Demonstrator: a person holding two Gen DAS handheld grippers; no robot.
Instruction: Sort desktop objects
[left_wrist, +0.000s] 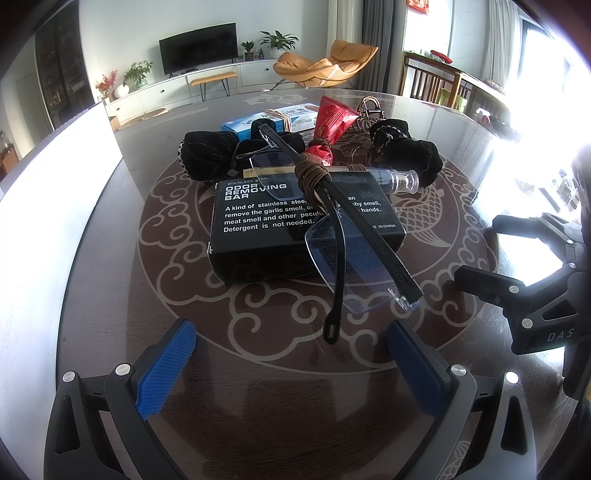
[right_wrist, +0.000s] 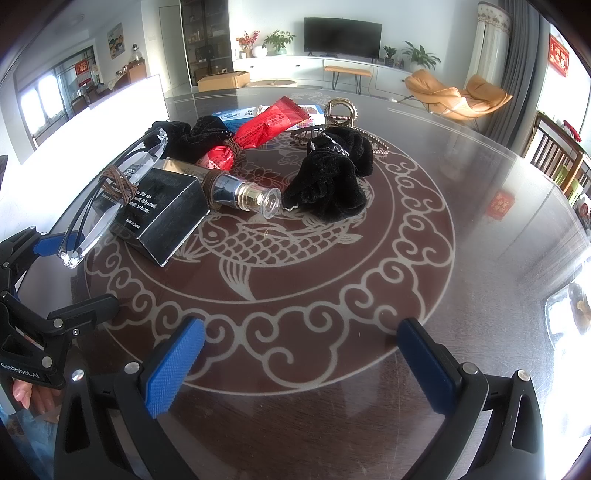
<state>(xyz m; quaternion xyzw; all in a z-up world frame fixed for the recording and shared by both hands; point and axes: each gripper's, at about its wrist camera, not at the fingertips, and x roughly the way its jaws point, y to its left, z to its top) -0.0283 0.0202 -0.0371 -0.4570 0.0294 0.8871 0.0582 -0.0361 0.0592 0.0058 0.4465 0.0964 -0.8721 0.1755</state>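
While both tools wait with jaws spread and empty, the glasses (left_wrist: 332, 236) lie straight ahead of the left gripper (left_wrist: 291, 363), propped on a black box (left_wrist: 258, 236); pinching the near temple arm looks the cleanest lift. The right gripper (right_wrist: 301, 363) hovers nearby.

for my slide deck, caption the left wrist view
Open left hand-held gripper faces folded glasses lying atop a black box.
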